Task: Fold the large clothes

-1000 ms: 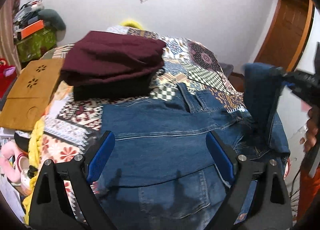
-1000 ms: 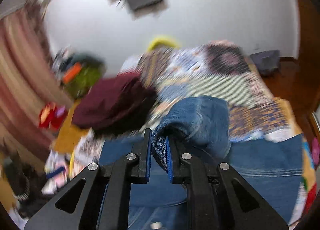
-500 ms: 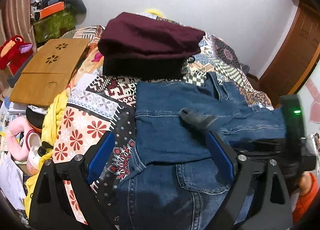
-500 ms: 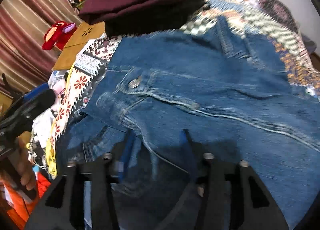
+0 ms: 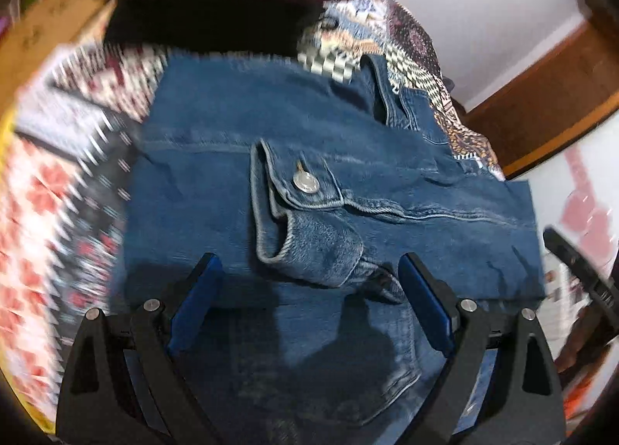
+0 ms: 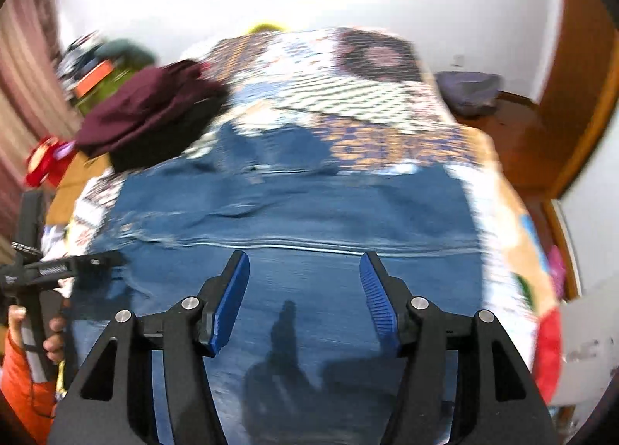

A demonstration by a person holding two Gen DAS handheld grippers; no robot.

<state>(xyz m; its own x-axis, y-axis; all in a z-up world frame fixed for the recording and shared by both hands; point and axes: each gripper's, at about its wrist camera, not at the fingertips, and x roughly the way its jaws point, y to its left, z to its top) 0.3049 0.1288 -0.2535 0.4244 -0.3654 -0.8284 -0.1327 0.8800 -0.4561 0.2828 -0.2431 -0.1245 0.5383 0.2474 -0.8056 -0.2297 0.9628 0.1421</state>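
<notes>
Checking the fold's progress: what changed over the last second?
The right tongs let go of the sleeve they carried across; it now lies folded over the denim jacket, and they stand open. The left tongs stayed open; the maroon clothes pile stayed put.

I see a bed (image 6: pixel 387 104) under a patterned patchwork cover. On it lies the denim jacket (image 5: pixel 348 182), spread flat. Beside it sits a folded maroon and black pile (image 6: pixel 154 112).

Matt blue denim jacket (image 5: pixel 348 189) (shiny metal button (image 5: pixel 306 182))
</notes>
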